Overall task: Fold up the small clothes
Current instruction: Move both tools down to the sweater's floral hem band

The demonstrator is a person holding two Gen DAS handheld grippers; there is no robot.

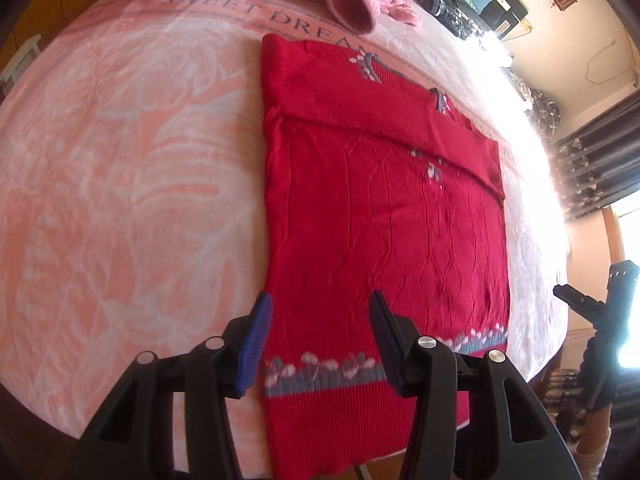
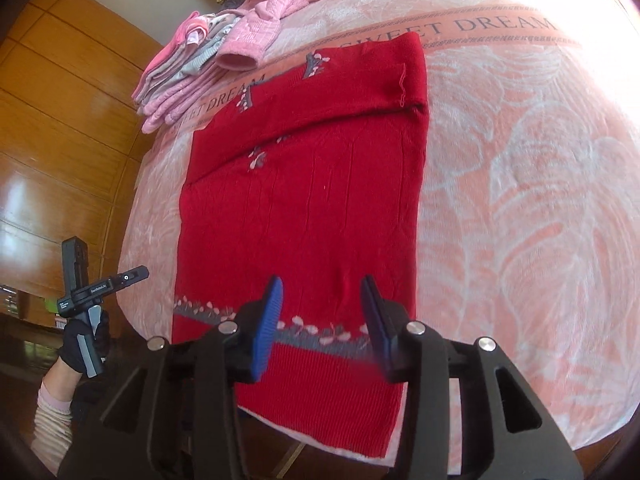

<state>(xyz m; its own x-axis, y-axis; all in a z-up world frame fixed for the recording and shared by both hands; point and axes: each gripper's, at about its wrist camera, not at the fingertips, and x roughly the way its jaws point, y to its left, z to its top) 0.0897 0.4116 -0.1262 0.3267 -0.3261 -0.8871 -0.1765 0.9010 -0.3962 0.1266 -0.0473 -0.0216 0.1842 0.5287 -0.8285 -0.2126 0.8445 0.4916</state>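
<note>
Printed words run along a salmon band across the pink blanket (image 2: 520, 160) — "SWEET DREAM" in dark capitals, repeated along the band and partly covered by the red sweater (image 2: 304, 208). Small white lettering on the left gripper's black body (image 2: 92, 292) — too small to read.

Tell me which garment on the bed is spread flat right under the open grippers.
The red sweater, sleeves folded in, hem nearest both grippers. The pink clothes lie bunched and stacked at the bed's far end.

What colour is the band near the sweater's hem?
Grey with pink-white flowers, clearest in the left wrist view.
</note>
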